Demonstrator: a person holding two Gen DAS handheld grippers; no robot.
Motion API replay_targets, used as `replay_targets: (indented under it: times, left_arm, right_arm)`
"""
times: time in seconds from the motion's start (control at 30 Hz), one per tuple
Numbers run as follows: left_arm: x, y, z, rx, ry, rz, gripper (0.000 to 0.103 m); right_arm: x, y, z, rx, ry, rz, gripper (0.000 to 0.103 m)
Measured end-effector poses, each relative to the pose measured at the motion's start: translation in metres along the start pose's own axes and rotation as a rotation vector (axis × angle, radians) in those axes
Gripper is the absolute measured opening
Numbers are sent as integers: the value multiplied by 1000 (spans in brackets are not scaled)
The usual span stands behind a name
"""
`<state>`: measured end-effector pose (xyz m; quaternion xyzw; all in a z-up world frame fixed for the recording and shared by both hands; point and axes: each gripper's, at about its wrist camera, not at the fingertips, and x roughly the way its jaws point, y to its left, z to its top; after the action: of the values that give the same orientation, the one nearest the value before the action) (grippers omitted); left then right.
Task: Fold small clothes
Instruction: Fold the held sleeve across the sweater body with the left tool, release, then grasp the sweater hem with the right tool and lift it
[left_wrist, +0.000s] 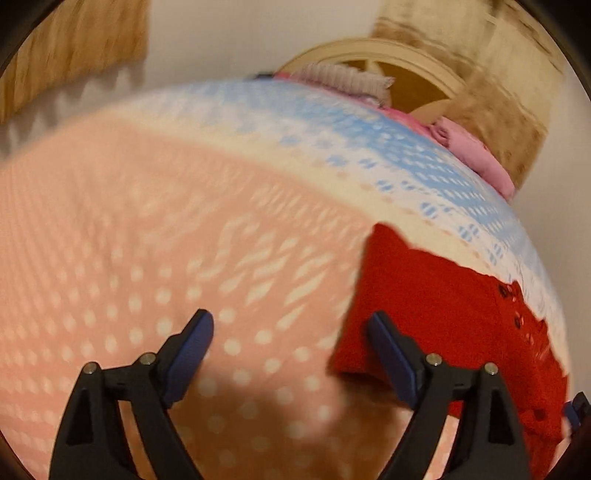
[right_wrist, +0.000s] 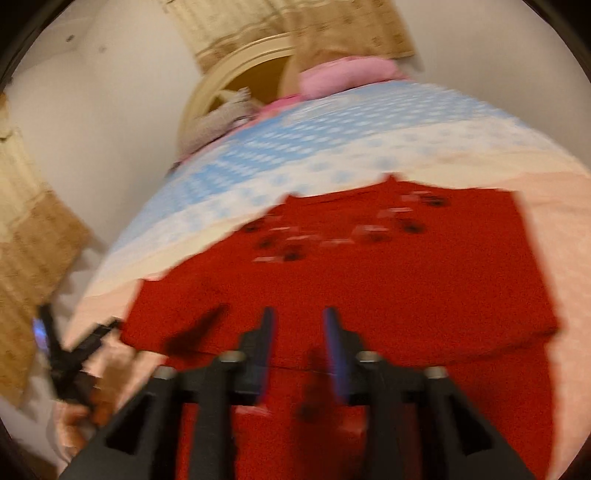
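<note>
A small red knitted garment (right_wrist: 369, 280), with a patch of dark and pale decoration near its far edge, is laid flat on a bedspread patterned in peach, cream and light blue (left_wrist: 155, 229). The left gripper (left_wrist: 290, 334) is held wide open above the peach cloth, its blue-padded fingers (left_wrist: 194, 343) empty, with the garment's edge just beside the right-hand finger. The right gripper (right_wrist: 299, 325) is seen over the near part of the red garment, its jaws partly open with a narrow gap; nothing is held between them. Pink and grey clothes (left_wrist: 476, 155) are piled at the far edge of the bedspread. Both views are blurred.
</note>
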<state>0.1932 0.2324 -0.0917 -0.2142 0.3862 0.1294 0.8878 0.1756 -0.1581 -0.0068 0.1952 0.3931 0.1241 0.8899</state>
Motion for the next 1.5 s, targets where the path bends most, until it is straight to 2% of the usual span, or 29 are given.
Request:
replay_targets:
  times: [0.03,0.07,0.2,0.4,0.43,0.47,0.57,0.63,0.77,0.97,1.07,1.2,1.5]
  left_arm:
    - [1,2,-1,-12,1,-14,89]
    - [-3,0,-3,-11,-13,-25,91]
    - [-2,-1,-4,-2,-8,-37,96]
    - [-3,5,1,-21,-12,-80,100]
    - [-3,6,1,-21,-11,-84,102]
    - [-2,6,2,-21,-9,-91,103]
    - [-2,7,2,-28,-11,-101,103]
    - [-3,10,2,-42,-17,-118,103]
    - [-5,17,3,-81,-30,-159,103]
    - [-4,15,3,-73,-28,-148,103]
    - [-4,15,3,-71,-28,-146,103]
    - [-3,14,3,-64,-25,-137,103]
    - [-2,11,3,-50,-22,-117,103]
  right_arm:
    - [6,6,1,8,7,28,56]
    - [18,16,4,29,26,78,56]
    - [61,49,3,47,110,144,56]
    - [99,79,-12,50,208,139,56]
    - [102,81,-14,47,213,138,50]
    - [105,84,-16,34,216,125,37]
    - [113,87,-13,-9,220,71,13]
    - [106,90,-7,-30,198,69,7]
    - [75,107,17,-149,89,37,7]
    - [26,112,61,-244,-38,17,7]
    - [4,98,79,-251,-79,-8,7]
    - [-16,74,89,-254,-93,-55,7]
    - [-53,-1,90,-222,-83,-149,7]
